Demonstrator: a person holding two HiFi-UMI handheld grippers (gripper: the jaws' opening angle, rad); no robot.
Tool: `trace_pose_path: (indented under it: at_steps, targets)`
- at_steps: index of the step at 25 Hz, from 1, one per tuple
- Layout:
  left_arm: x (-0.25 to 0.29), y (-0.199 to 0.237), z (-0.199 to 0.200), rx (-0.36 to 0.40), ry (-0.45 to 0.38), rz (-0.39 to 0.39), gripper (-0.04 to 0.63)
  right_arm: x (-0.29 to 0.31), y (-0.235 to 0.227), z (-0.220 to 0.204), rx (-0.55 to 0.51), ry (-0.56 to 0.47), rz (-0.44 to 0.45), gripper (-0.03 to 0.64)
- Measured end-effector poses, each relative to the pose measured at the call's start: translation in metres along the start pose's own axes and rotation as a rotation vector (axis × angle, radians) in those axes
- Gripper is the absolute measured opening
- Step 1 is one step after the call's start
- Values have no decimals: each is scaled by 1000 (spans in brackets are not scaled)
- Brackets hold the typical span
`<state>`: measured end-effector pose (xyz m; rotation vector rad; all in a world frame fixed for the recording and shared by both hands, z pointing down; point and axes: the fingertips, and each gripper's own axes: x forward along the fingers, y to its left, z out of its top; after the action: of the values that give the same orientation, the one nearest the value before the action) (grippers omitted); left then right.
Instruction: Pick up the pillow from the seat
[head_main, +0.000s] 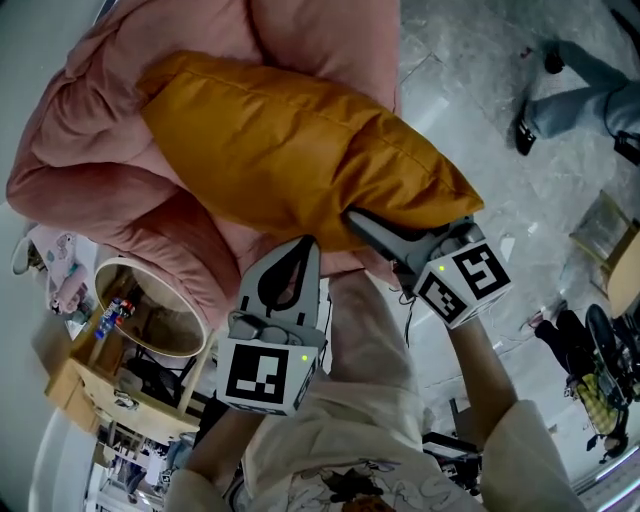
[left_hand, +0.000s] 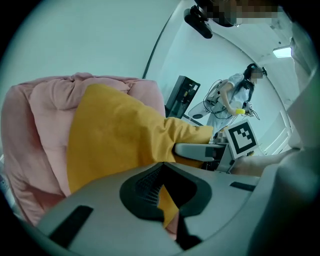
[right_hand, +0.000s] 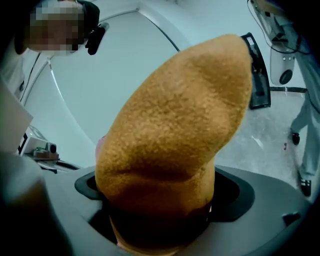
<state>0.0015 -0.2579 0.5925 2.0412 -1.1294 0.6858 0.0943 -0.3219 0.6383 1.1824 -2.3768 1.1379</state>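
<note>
Mustard-yellow fabric pillow (head_main: 300, 150) lies on pink cushioned seat (head_main: 100, 190); left gripper (head_main: 306, 248) and right gripper (head_main: 362, 224) pinch its near edge for balanced lifting.

The pillow (head_main: 300, 150) buries the jaw tips of the right gripper (head_main: 360, 225) and covers the middle of the pink seat (head_main: 110, 170) — its top runs off the frame. Whether the left gripper (head_main: 308, 246), tips together, pinches cloth cannot be told; items on the shelf (head_main: 85, 385) are too small to name
</note>
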Motion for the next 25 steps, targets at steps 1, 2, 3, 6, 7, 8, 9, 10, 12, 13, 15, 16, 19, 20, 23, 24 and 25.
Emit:
trace_pose_path:
  at_steps: [1,2,3,6,7,8,9,10,12,13,15,16,19,20,23,24,25]
  targets:
    - [0,2,-1,-3,0,4,5,2,1,0,-6,-2,0,580]
    - [-1,4,-2,-7,1,8,5,3,1,0,-10,-3,-4,580]
    - [-2,7,-4,-10,1,13,5,3,3,0,-14,-5,-8,580]
    - [-3,15,-8,-16,7,33,5,3,7,0,-24,-22,-26,572]
    - [-3,17,-8,-19,7,38,5,2,8,0,-29,-26,-34,568]
    - [-4,18,-8,-22,4,41,5,1,9,0,-35,-29,-44,565]
    - [-6,20,-9,-24,0,43,5,1,11,0,-42,-33,-54,565]
    - [-9,21,-9,-24,-4,45,5,1,14,-1,-50,-38,-66,565]
    - [-14,22,-10,-24,-9,46,5,1,22,-1,-73,-51,-92,565]
    - [-17,23,-12,-24,-10,46,5,1,27,-1,-87,-58,-103,565]
    - [-23,22,-14,-24,-11,46,5,2,37,0,-116,-68,-113,565]
    - [-25,22,-15,-25,-12,47,5,2,42,0,-129,-71,-111,565]
    - [-31,23,-18,-29,-17,49,5,3,50,0,-154,-71,-94,564]
    - [-33,24,-19,-30,-19,50,5,3,52,0,-161,-67,-86,559]
    - [-40,25,-22,-34,-26,57,5,3,59,-1,-191,-47,-65,478]
    - [-42,26,-22,-36,-28,60,5,4,62,-2,-200,-38,-63,437]
    - [-45,28,-23,-39,-31,62,5,5,64,-3,-208,-30,-62,391]
